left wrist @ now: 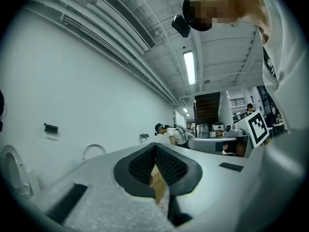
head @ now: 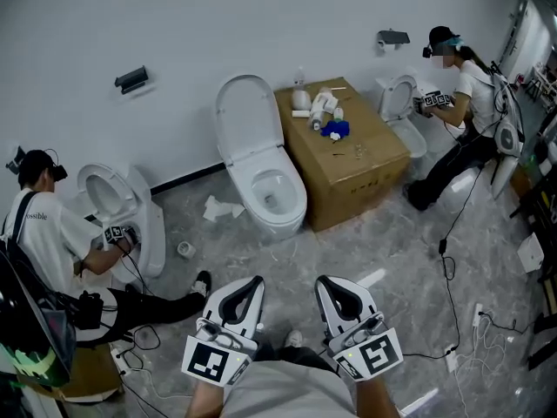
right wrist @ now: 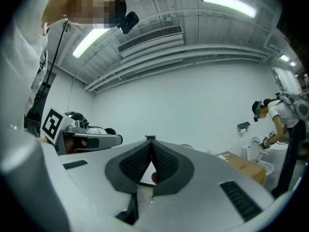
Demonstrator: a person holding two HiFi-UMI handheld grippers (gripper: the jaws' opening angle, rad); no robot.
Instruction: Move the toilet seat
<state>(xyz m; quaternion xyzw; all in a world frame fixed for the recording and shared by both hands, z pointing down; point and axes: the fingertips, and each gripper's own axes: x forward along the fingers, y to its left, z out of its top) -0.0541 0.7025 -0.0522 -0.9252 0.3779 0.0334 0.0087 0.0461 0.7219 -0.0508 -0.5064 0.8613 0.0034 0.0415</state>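
Observation:
A white toilet (head: 277, 194) stands against the wall in the middle of the head view, its lid and seat (head: 248, 116) raised upright; I cannot tell one from the other. My left gripper (head: 251, 282) and right gripper (head: 328, 282) are low in that view, side by side, well short of the toilet and pointing towards it. Both are shut with nothing between their pads. In the left gripper view the shut jaws (left wrist: 155, 147) aim across the room, with the raised lid (left wrist: 94, 150) to their left. The right gripper view shows shut jaws (right wrist: 150, 145) aimed at the wall.
A cardboard box (head: 348, 159) with small items on top stands right of the toilet. A person (head: 52, 242) crouches at another toilet (head: 117, 203) on the left, and another person (head: 466, 120) at a toilet (head: 402, 103) on the right. Crumpled paper (head: 222, 207), a roll (head: 184, 249) and cables (head: 448, 268) lie on the floor.

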